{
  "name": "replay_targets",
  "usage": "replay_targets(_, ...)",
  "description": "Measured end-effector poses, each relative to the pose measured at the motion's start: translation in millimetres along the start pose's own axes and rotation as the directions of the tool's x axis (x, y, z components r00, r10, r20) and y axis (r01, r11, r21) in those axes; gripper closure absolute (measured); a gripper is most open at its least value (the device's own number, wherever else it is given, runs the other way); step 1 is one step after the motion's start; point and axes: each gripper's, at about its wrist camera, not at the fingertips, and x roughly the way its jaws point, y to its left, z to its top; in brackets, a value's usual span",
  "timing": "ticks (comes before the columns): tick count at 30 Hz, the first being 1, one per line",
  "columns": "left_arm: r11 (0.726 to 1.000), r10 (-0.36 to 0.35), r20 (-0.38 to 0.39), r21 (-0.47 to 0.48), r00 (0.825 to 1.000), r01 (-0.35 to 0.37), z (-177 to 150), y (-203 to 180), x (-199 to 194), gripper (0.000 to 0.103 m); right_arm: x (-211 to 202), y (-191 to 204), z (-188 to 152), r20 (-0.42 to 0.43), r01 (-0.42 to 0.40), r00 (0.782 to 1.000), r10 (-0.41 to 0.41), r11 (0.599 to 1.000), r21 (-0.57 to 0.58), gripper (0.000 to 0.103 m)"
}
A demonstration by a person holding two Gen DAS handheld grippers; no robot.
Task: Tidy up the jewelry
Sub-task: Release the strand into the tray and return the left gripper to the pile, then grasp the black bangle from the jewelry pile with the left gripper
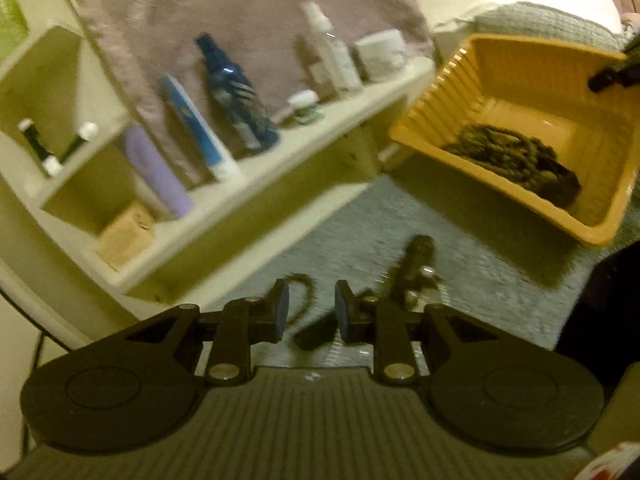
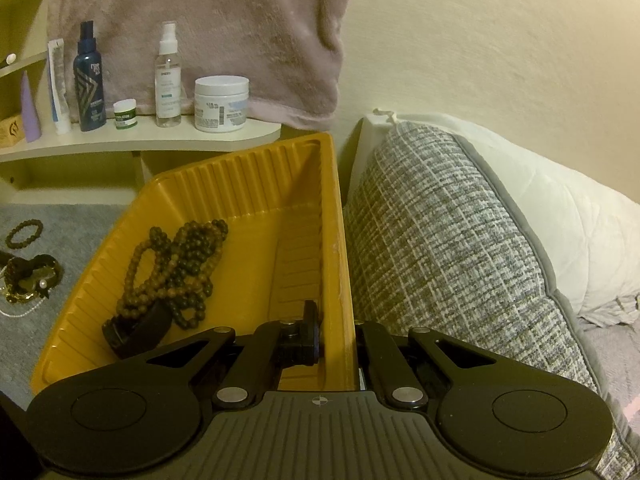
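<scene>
Right fingers point(image 2: 320, 340) clamp the yellow tray's point(image 2: 248, 184) wall.

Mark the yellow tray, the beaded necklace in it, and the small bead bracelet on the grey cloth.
yellow tray point(image 2: 256, 168): right wrist view, ribbed back wall.
beaded necklace point(image 2: 176, 268): right wrist view, middle of the pile.
small bead bracelet point(image 2: 33, 222): right wrist view, top of its loop.

My right gripper point(image 2: 338, 344) is clamped on the right wall of the yellow bin point(image 2: 256, 184), one finger inside, the other outside against the grey woven cushion point(image 2: 448, 248). Brown bead necklaces point(image 2: 176, 268) and a black band point(image 2: 136, 334) lie in the bin. On the grey cloth point(image 2: 60, 216) left of it: a bead bracelet point(image 2: 24, 234) and more jewelry point(image 2: 28, 280). Bottles and a white jar point(image 2: 221, 103) stand on the shelf point(image 2: 140, 142) behind.
</scene>
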Motion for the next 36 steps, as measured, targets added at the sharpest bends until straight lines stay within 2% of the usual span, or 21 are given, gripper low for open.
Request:
replay_targets(6,0.998,-0.032,-0.006,0.045,0.999,0.032,-0.5,-36.5,16.6,0.079,0.6,-0.3,-0.4,-0.001,0.001,1.000,-0.001,1.000,-0.001,0.100)
replay_targets(14,0.997,-0.035,-0.037,0.068,0.999,0.038,4.8,-59.9,41.8,0.079,0.3,0.1,0.4,-0.002,0.001,1.000,-0.001,1.000,-0.001,0.100)
replay_targets(16,0.997,-0.019,-0.047,0.071,0.999,0.022,5.6,-61.1,47.4,0.081,0.6,0.0,0.2,-0.002,0.001,1.000,-0.001,1.000,-0.001,0.100)
replay_targets(18,0.997,-0.004,-0.055,0.071,0.999,0.007,6.3,-61.1,51.0,0.089,0.6,0.0,0.4,-0.003,0.001,1.000,-0.001,1.000,-0.001,0.100)
replay_targets(21,0.997,0.012,-0.055,0.076,0.998,-0.008,6.9,-59.8,53.3,0.092,0.8,-0.4,0.3,-0.003,0.001,1.000,-0.001,1.000,0.000,0.100)
replay_targets(36,0.998,0.032,0.003,0.050,0.999,-0.032,8.7,-43.7,36.2,0.096,0.1,0.2,0.8,-0.002,0.003,1.000,-0.003,1.000,-0.004,0.100)
